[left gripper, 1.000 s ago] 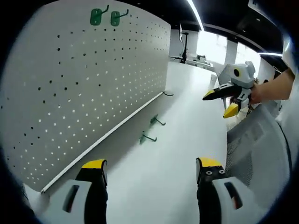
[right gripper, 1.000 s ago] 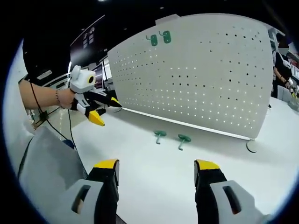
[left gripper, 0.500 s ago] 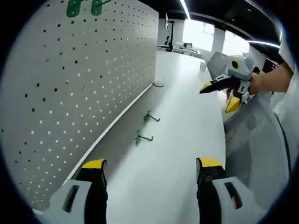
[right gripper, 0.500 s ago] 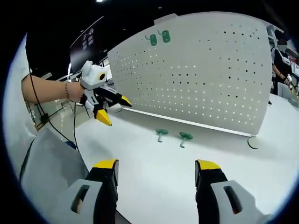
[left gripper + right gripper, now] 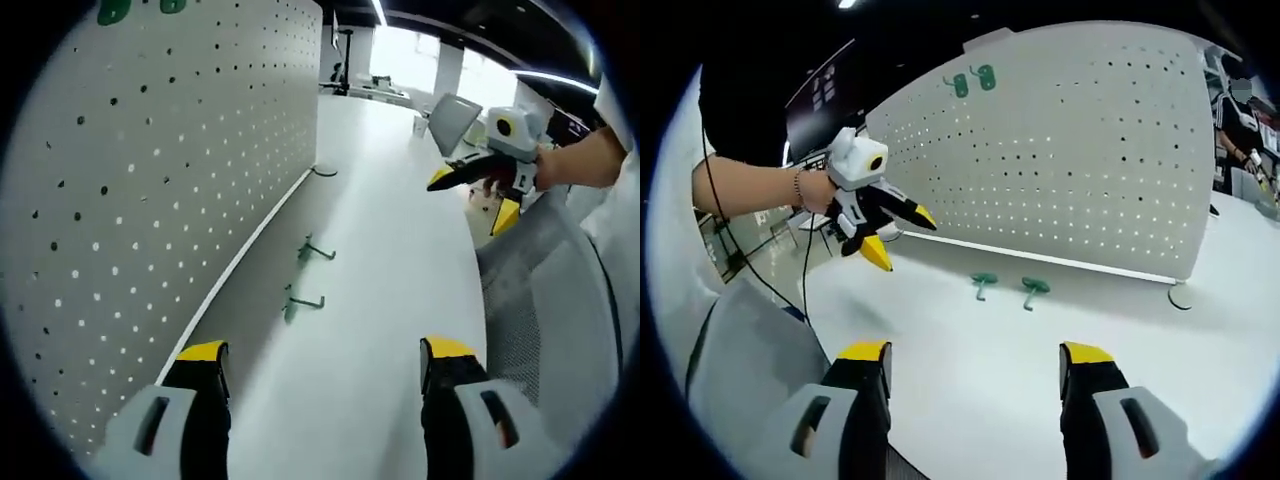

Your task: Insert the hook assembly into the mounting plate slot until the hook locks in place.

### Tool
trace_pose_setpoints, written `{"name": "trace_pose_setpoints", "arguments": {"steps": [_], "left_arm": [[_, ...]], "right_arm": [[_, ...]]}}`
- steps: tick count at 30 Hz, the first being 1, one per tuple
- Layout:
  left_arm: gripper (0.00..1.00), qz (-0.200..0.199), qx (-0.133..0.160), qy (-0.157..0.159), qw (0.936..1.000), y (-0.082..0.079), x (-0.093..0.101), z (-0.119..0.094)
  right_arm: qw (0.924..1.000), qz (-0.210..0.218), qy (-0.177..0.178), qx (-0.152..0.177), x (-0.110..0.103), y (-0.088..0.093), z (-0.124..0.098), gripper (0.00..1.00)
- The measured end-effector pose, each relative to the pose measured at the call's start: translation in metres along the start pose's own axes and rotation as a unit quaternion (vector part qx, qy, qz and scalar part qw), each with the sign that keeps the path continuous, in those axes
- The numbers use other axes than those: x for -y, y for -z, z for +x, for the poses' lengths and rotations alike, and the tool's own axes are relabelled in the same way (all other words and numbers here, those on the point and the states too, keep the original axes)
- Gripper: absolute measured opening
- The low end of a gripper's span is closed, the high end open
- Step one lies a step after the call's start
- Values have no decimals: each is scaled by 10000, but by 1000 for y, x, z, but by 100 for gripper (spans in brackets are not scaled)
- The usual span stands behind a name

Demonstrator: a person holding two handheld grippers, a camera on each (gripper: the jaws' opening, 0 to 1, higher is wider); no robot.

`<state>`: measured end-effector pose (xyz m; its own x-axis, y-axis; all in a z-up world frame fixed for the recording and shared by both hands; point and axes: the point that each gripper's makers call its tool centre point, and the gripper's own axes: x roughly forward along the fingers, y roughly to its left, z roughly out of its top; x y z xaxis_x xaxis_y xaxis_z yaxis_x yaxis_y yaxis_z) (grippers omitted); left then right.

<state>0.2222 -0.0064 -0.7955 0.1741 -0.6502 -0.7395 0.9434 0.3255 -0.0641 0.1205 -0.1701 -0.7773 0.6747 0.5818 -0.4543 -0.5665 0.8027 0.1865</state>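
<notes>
Two green hooks lie on the white table at the foot of the white pegboard (image 5: 150, 170) (image 5: 1090, 170): one (image 5: 303, 301) (image 5: 983, 284) and another (image 5: 317, 251) (image 5: 1033, 289). Two more green hooks (image 5: 973, 80) hang high on the board, cut off at the top edge of the left gripper view (image 5: 140, 10). My left gripper (image 5: 325, 385) is open over the table, short of the lying hooks; it appears held in a hand (image 5: 898, 232). My right gripper (image 5: 978, 385) is open too, seen across the table (image 5: 475, 192).
A grey mesh chair back (image 5: 545, 310) (image 5: 750, 370) stands by the table edge. A small ring (image 5: 323, 171) (image 5: 1180, 298) lies at the board's far end. A person stands at the far right (image 5: 1240, 130). Desks and bright windows lie beyond.
My left gripper has moved forward along the pegboard, so the hanging hooks slid to the view's top edge. In the right gripper view the left gripper has come closer to the board.
</notes>
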Motion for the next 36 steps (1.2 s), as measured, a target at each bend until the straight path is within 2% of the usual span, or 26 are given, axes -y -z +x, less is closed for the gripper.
{"name": "trace_pose_setpoints", "arguments": {"steps": [17, 36], "left_arm": [[80, 303, -465, 196, 9983, 0, -4, 20], [79, 571, -835, 490, 9937, 0, -6, 48]], "right_arm": [[9999, 109, 58, 9, 2, 3, -4, 67], [9996, 240, 95, 78, 2, 4, -12, 68]]}}
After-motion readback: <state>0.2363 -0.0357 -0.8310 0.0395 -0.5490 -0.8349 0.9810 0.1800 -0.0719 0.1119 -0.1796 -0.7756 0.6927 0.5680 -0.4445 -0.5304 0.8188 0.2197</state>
